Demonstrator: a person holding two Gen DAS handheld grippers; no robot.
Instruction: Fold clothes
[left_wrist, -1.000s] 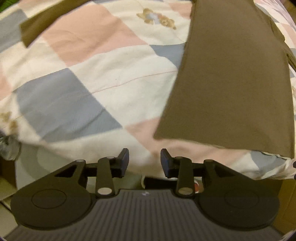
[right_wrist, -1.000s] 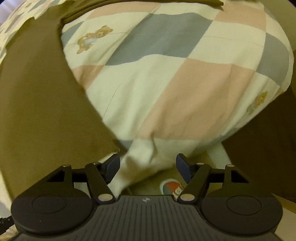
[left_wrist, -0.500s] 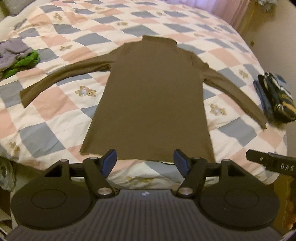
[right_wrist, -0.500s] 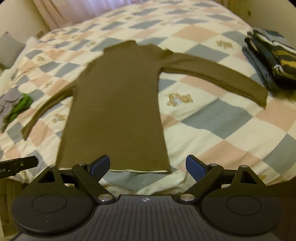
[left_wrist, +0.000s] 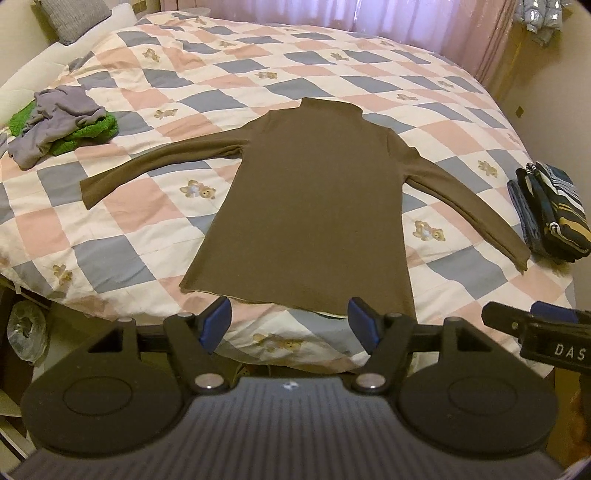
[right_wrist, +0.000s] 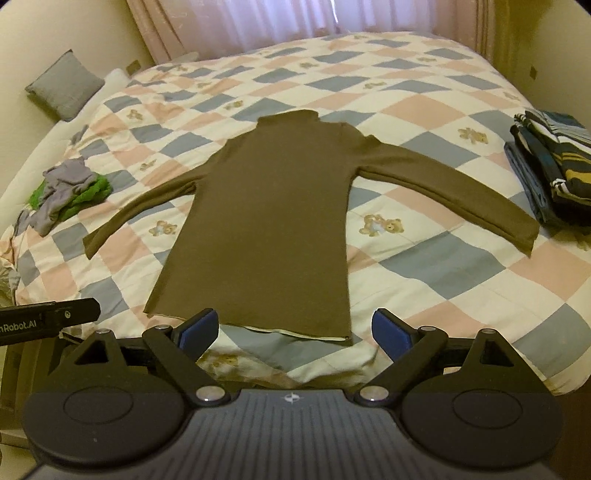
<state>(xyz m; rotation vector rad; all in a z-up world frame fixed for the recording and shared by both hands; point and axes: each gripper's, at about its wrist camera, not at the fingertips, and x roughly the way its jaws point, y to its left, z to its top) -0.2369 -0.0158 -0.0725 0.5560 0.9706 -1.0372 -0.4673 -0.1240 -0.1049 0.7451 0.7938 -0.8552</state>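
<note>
A brown long-sleeved turtleneck top (left_wrist: 314, 199) lies flat on the checked quilt, collar away from me, both sleeves spread out; it also shows in the right wrist view (right_wrist: 273, 221). My left gripper (left_wrist: 290, 325) is open and empty, held off the bed just short of the hem. My right gripper (right_wrist: 295, 330) is open and empty, also just short of the hem. The right gripper's side shows at the right edge of the left wrist view (left_wrist: 535, 332).
The bed's checked quilt (left_wrist: 122, 258) fills both views. A crumpled grey and green pile of clothes (left_wrist: 59, 122) lies at the left. A folded dark striped stack (left_wrist: 550, 214) lies at the right edge. A grey pillow (right_wrist: 64, 85) sits far left.
Both grippers have pulled back and up from close over the quilt and the top's hem. The whole top is now in view. The left jaws have opened wider.
</note>
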